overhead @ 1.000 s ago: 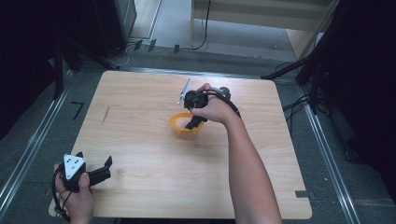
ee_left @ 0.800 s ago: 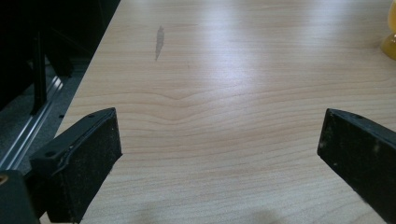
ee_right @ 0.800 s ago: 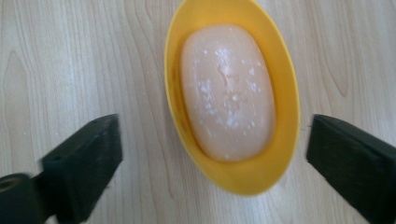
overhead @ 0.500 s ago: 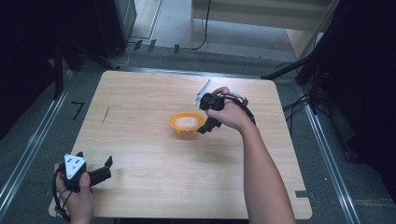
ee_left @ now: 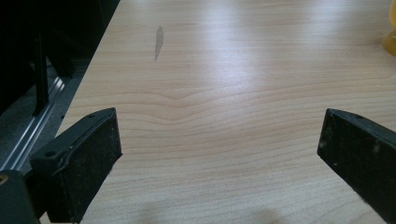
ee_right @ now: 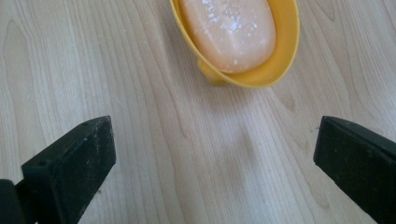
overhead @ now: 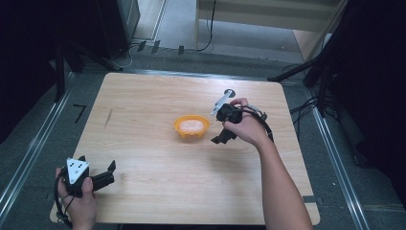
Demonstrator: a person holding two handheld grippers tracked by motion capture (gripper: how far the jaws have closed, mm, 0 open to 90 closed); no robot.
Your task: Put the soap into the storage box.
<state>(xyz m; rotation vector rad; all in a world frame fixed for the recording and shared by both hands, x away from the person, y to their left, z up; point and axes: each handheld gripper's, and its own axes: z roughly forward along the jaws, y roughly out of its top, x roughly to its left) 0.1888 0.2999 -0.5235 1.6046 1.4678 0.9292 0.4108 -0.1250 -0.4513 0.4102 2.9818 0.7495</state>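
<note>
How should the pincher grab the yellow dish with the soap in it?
Probably by the rim of the yellow dish, from above on the side nearest the right gripper. The rim is thin and flares outward, so one of the fingers could go inside and one outside. The soap fills the middle, so grip at the edge.

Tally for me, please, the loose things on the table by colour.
Orange-yellow: 1, the soap dish
Peach-pink: 1, the soap bar lying in it
Silver: 1, a small metal piece by the right hand; what it is I cannot tell
Total: 3
</note>
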